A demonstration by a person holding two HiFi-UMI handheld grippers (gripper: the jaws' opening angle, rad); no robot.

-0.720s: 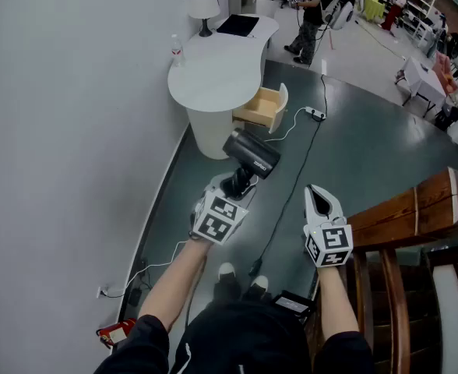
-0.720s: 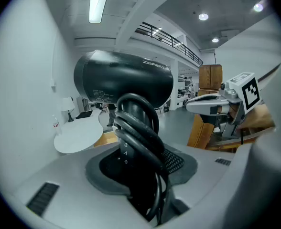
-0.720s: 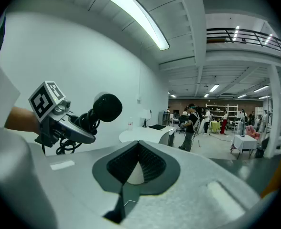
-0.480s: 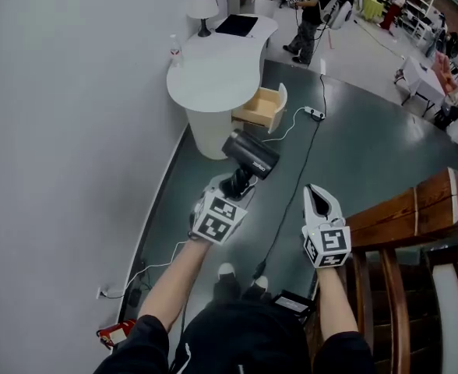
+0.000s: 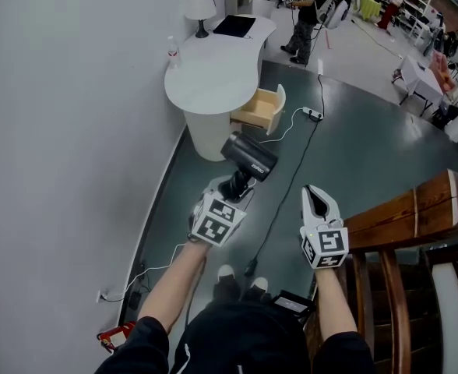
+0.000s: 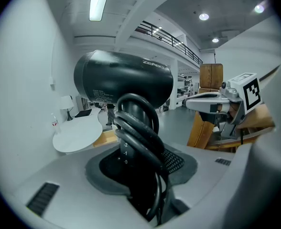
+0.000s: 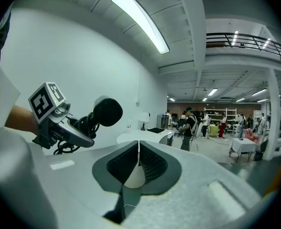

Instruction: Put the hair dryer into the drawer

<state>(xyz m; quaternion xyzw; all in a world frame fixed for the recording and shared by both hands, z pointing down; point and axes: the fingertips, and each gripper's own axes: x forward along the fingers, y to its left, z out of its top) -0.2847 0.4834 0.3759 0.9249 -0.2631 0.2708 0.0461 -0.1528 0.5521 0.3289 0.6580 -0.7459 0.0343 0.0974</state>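
My left gripper [image 5: 238, 187] is shut on the handle of a black hair dryer [image 5: 249, 157], its cord wound round the handle [image 6: 138, 128]. The dryer's barrel [image 6: 124, 78] stands upright above the jaws. My right gripper [image 5: 318, 201] is held beside it, jaws together with nothing between them [image 7: 138, 152]. Ahead stands a white curved desk [image 5: 213, 72] with a wooden drawer [image 5: 262, 107] pulled open on its right side. The right gripper view shows the left gripper [image 7: 59, 123] with the dryer [image 7: 107, 111] at the left.
A grey wall runs along the left. A lamp [image 5: 199, 6], a laptop [image 5: 237, 26] and a bottle [image 5: 171, 49] sit on the desk. A power strip [image 5: 313, 114] and cables lie on the dark floor. Wooden chairs [image 5: 408, 232] stand at my right. People stand in the background [image 5: 307, 14].
The desk and drawer have shifted slightly left and up in the head view. Both grippers keep their pose and the dryer stays held.
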